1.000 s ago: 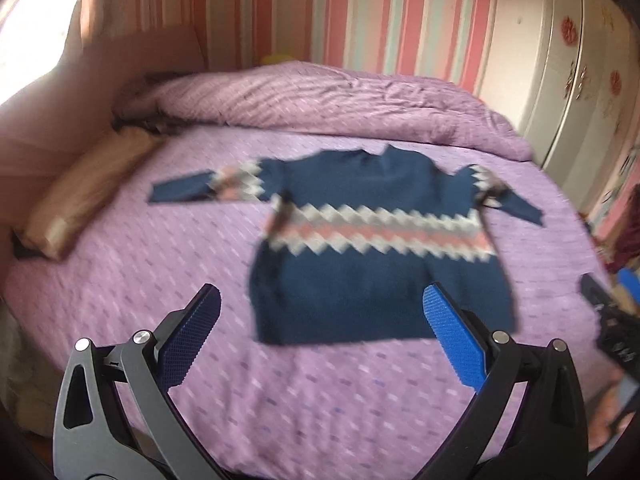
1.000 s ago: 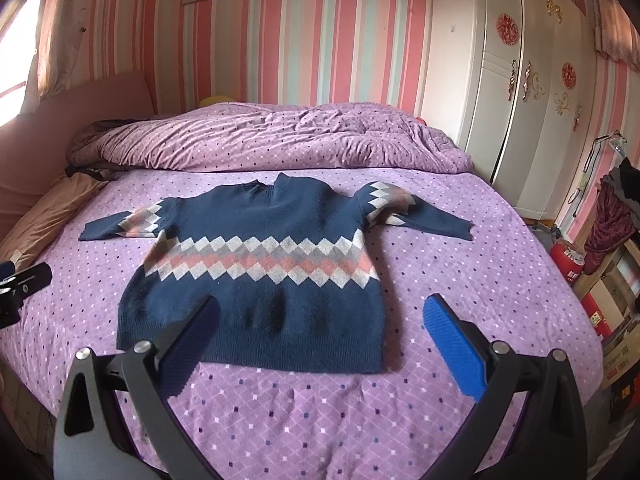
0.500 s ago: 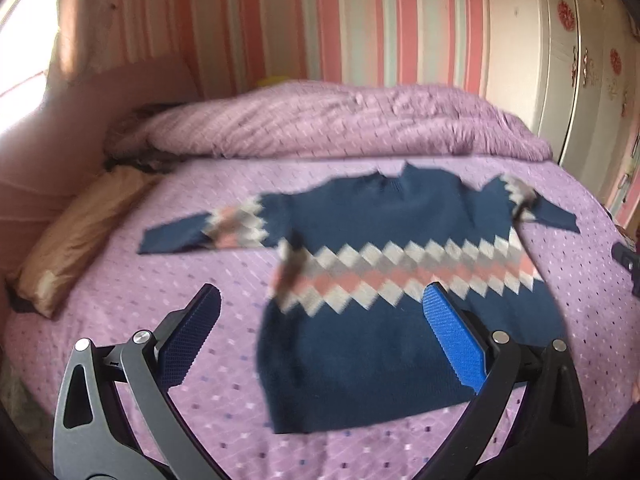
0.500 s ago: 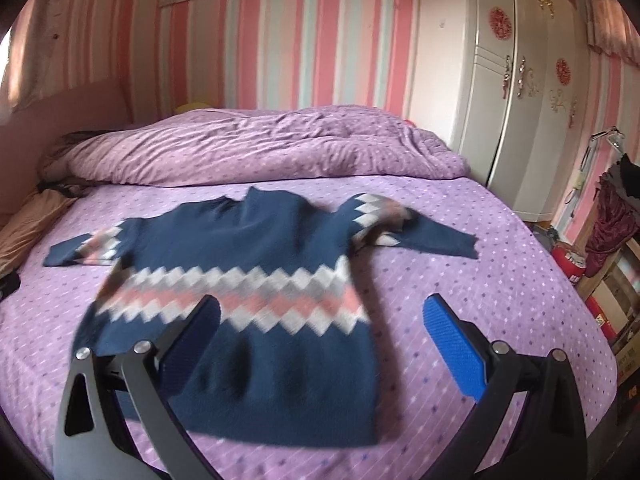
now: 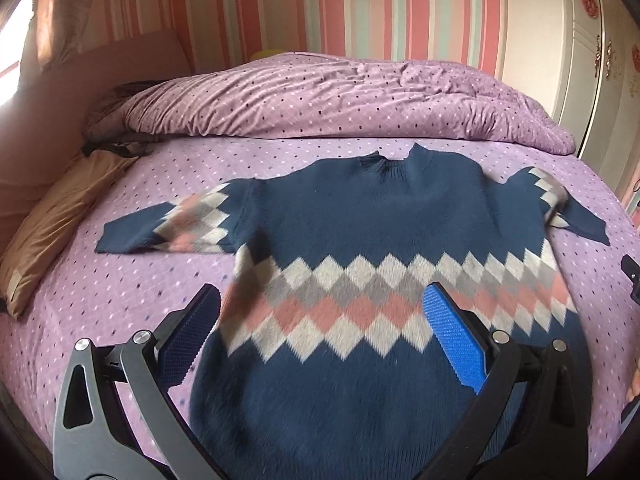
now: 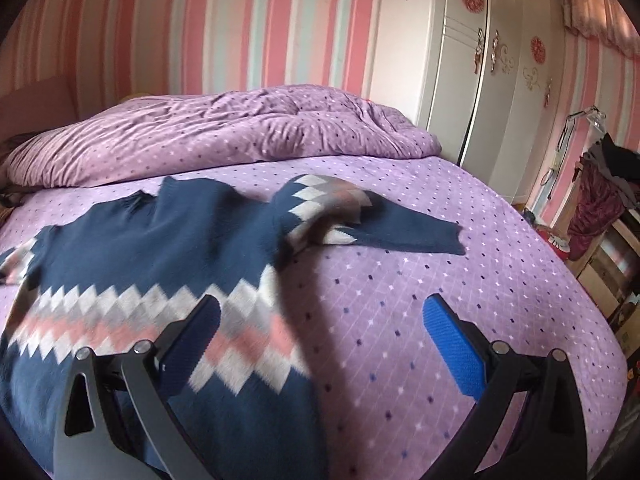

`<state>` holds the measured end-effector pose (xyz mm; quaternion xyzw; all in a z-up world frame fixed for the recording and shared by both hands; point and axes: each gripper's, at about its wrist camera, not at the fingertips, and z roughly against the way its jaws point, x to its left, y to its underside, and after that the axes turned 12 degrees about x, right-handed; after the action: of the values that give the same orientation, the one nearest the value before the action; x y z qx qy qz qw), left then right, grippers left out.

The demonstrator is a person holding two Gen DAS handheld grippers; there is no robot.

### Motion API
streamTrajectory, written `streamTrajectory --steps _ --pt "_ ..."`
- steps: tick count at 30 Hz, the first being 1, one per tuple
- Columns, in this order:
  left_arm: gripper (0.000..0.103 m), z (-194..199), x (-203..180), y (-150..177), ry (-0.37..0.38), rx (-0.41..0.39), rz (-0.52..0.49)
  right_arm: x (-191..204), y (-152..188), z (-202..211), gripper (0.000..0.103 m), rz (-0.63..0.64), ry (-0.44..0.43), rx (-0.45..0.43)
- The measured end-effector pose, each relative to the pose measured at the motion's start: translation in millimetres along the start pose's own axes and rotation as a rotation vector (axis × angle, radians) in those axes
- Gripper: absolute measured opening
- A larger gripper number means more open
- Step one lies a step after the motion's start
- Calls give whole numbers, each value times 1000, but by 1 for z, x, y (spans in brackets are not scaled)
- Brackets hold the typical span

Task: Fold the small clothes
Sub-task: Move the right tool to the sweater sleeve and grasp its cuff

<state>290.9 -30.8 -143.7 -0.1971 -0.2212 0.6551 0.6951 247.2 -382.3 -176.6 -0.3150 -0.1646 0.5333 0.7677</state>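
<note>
sweater [image 5: 372, 216] flat mid-bed [image 6: 440, 280], hem toward near edge | my left claw [image 5: 320, 340] and right claw [image 6: 322, 344] both wide open, holding nothing | risk imo: right sleeve [image 6: 360, 220] is already bunched, so a sloppy grab drags the knit and skews the fold

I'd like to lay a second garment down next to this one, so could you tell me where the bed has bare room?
Bare sheet lies right of the sweater, out to the bed's edge below its right sleeve. A narrower strip lies between the left sleeve and the tan pillow. The far side is crowded by the bunched duvet.
</note>
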Motion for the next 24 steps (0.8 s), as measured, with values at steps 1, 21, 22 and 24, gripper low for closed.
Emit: streamTrajectory --steps 1,21,22,24 --pt "100 -3 -5 -9 2 -4 -6 -4 -8 -9 102 -9 -1 12" --pt "100 -78 -144 -144 34 69 -130 -131 -95 -123 102 -55 86 91" --pt "100 -83 -149 -148 31 72 -135 -139 -96 -133 102 -63 83 89" --pt "100 -93 -157 -155 30 72 -144 -157 -99 -161 102 -95 82 118"
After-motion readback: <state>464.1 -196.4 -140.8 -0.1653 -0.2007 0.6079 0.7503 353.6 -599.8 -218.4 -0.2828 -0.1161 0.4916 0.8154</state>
